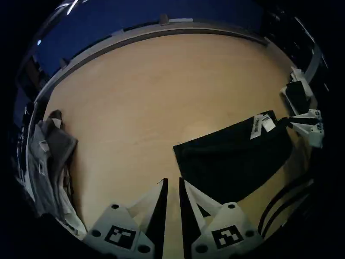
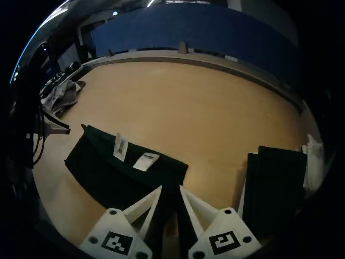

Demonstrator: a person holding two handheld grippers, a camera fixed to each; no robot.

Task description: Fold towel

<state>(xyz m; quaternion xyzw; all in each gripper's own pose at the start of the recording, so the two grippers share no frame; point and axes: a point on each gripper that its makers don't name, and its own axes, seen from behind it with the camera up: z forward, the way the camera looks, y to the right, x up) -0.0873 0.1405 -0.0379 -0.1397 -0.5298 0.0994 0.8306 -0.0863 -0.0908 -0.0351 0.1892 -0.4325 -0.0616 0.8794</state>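
Black towel (image 2: 99, 172) on wood table (image 2: 194, 99); L hand-held gripper (image 1: 172, 183) ajar, empty; R hand-held gripper (image 2: 171, 190) at towel edge, grip unclear.

A black rectangular cloth towel (image 1: 233, 162) lies flat on the light wooden table (image 1: 151, 86), close to the table's near edge and well apart from its far edge. It is spread out as a broad oblong, set askew to the table's edges, with its corners fairly square and its surface smooth apart from a few shallow creases. Along one long side, the one turned toward the far edge in the right gripper view, a strip of the cloth looks turned over onto the rest as a darker band. On that band lie two small white labels, side by side and just apart: a narrow one (image 2: 120, 146) and a broader one (image 2: 145, 161).
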